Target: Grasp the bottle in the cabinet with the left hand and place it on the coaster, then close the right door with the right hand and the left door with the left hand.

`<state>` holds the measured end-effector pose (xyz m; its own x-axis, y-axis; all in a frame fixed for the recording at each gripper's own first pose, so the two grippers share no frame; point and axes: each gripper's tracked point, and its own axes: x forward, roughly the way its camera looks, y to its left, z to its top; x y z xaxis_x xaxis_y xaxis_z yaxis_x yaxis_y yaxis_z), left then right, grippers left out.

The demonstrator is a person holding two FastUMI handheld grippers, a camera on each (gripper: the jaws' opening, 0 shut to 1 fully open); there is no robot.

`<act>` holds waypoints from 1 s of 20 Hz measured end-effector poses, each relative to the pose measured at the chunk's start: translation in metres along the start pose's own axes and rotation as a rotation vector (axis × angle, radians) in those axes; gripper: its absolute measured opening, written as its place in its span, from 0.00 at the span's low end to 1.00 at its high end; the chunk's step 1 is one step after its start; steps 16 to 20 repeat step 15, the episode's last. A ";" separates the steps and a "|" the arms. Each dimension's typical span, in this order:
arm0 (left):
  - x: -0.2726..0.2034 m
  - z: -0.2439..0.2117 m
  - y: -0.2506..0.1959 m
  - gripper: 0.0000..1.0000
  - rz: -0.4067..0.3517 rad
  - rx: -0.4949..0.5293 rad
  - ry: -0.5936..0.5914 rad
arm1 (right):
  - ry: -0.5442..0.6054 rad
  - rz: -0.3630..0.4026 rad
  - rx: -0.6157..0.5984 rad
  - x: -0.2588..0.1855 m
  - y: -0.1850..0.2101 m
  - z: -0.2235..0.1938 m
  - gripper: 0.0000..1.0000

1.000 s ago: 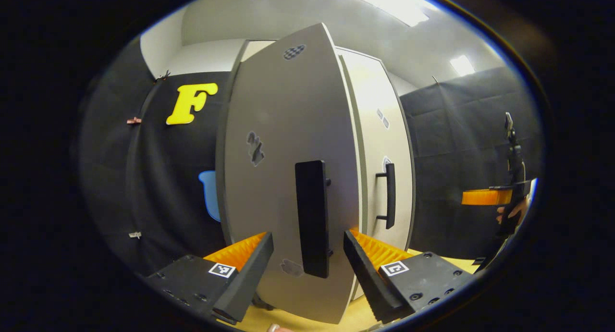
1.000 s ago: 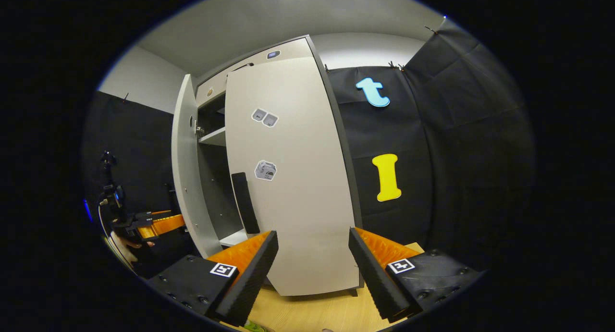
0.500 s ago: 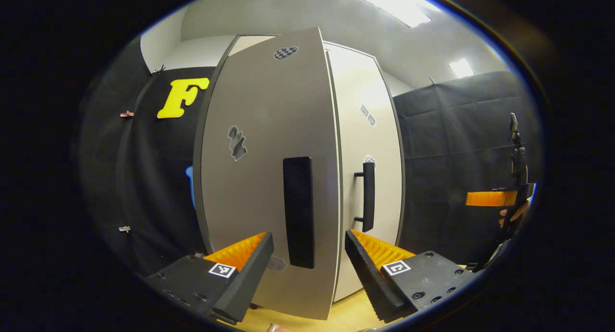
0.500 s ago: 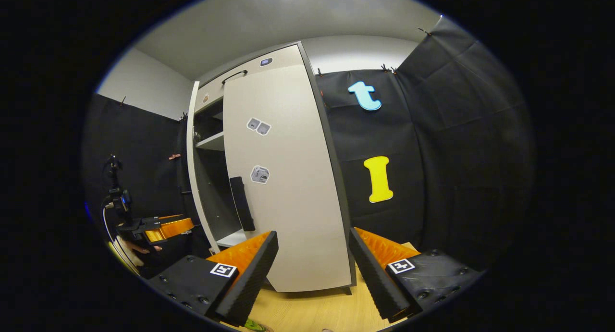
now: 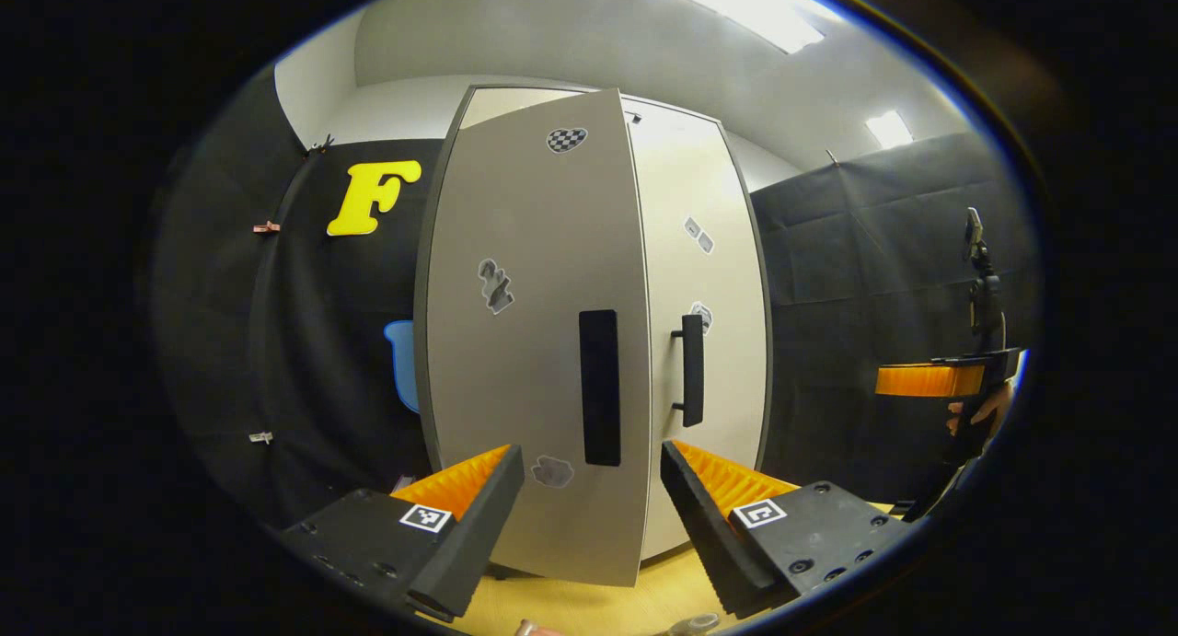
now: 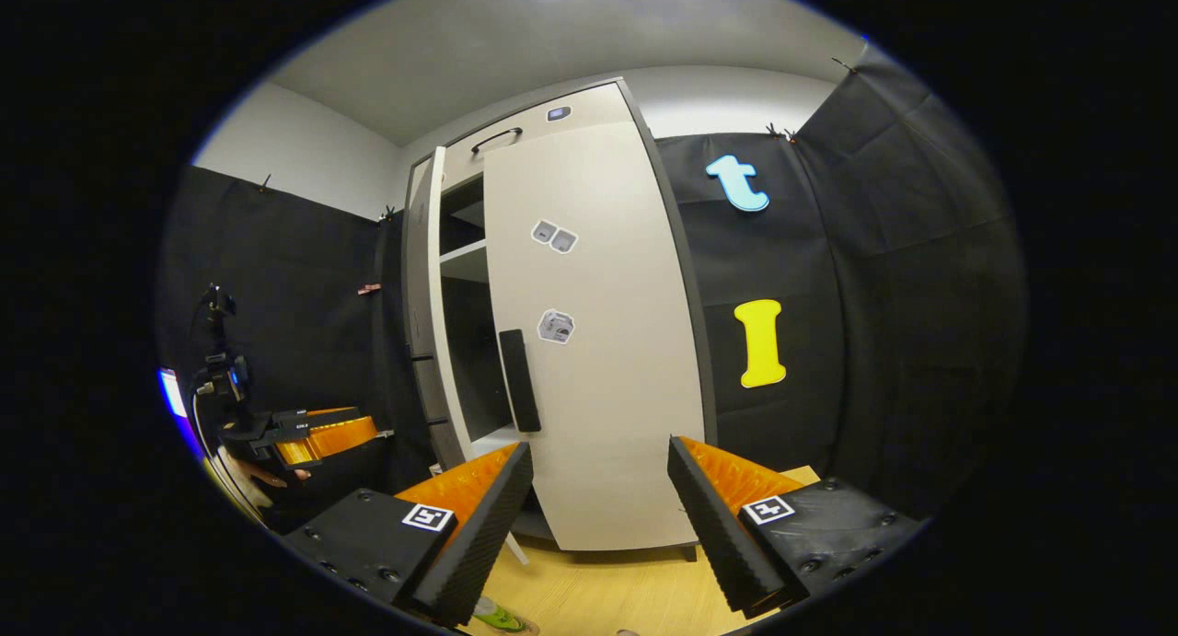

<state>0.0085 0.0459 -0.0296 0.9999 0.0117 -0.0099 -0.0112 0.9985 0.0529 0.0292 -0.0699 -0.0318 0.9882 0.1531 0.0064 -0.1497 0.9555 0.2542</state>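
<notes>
The pale cabinet's left door [image 5: 525,341] stands ajar, its black handle [image 5: 600,387] straight ahead of my left gripper [image 5: 589,516], which is open and holds nothing. The right door [image 5: 713,323] lies shut against the cabinet, with its handle [image 5: 692,369] beside the left one. In the right gripper view the right door [image 6: 607,360] faces me, and the left door [image 6: 421,314] shows edge-on with a dark gap and a shelf [image 6: 465,259] behind it. My right gripper [image 6: 598,526] is open and empty, short of the door. A clear bottle top [image 5: 690,625] peeks in at the bottom edge.
The cabinet stands on a light wooden tabletop [image 6: 607,590]. A black cloth wall [image 6: 874,323] surrounds it. The right gripper [image 5: 929,378], held by a hand, hangs at the far right in the left gripper view. The left gripper [image 6: 317,433] shows low on the left in the right gripper view. A green thing [image 6: 502,618] lies at the table's near edge.
The left door has swung further toward the cabinet and its gap has narrowed. Its handle now looks smaller and farther from my left fingers. The right gripper's view has shifted a little.
</notes>
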 end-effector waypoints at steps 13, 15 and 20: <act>-0.030 0.012 -0.008 0.95 -0.029 -0.040 -0.012 | 0.010 0.038 -0.041 -0.013 0.029 0.000 0.98; -0.035 0.014 -0.008 0.95 -0.028 -0.034 -0.010 | 0.016 0.039 -0.044 -0.014 0.029 -0.001 0.98; -0.035 0.014 -0.008 0.95 -0.028 -0.034 -0.010 | 0.016 0.039 -0.044 -0.014 0.029 -0.001 0.98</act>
